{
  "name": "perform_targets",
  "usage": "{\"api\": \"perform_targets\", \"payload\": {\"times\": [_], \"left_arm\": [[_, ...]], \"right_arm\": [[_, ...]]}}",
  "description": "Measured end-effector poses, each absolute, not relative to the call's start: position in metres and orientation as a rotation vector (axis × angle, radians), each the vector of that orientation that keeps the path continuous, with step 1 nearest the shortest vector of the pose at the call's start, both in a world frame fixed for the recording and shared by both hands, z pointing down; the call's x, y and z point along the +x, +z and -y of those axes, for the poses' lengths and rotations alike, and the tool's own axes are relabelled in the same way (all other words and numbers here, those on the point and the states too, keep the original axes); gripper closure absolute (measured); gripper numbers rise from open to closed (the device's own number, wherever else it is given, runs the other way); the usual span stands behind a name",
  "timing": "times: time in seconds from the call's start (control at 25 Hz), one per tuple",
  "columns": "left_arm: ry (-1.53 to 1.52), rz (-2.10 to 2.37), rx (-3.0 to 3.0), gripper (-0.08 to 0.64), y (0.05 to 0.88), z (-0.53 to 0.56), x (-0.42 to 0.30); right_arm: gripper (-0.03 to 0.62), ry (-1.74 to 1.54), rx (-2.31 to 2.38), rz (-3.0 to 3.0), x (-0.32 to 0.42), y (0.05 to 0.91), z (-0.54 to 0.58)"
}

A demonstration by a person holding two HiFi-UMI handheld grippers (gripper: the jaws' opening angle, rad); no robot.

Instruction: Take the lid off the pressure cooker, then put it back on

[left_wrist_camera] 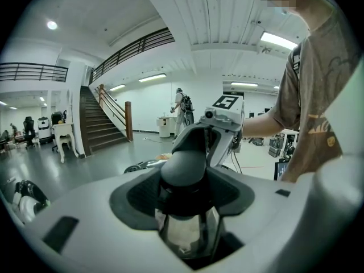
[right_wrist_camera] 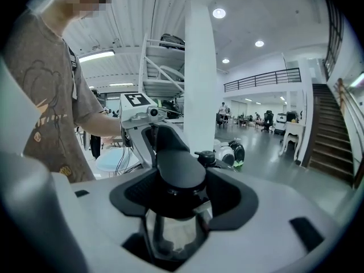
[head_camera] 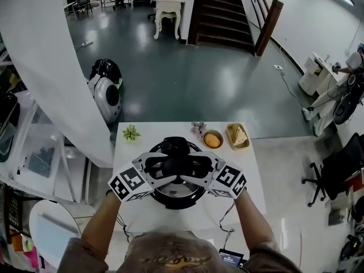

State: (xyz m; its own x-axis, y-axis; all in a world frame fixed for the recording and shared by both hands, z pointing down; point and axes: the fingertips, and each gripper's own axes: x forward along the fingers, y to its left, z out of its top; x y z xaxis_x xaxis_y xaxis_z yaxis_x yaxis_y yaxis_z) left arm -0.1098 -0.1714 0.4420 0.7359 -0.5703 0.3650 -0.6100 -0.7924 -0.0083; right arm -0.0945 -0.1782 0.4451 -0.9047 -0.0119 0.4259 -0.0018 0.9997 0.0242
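- My left gripper [left_wrist_camera: 187, 193] is clamped on the knob [left_wrist_camera: 185, 166] of the lid [left_wrist_camera: 185, 238], pads against the knob's sides
- My right gripper [right_wrist_camera: 173, 195] has the same knob from the opposite side, pads pressed to it
- Each gripper has the other straight ahead, just past the knob
- The lid lies directly below both sets of jaws, shiny, on the cooker [head_camera: 179, 202] as far as I can see
- The cooker sits under the two grippers on the table [head_camera: 253, 178]
- A plant [head_camera: 131, 132], bowl [head_camera: 212, 139] and tray [head_camera: 238, 135] stand beyond the tips
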Motion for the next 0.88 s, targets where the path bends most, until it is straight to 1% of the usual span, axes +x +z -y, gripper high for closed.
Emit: {"api": "perform_targets", "payload": {"times": [0.88], "left_arm": [[0.557,0.527,2.980,0.304,0.4418,0.1770,-0.1111]], "right_arm": [[0.321,0.112,0.424,2.660,-0.0951,0.4435,0.1785]]}}
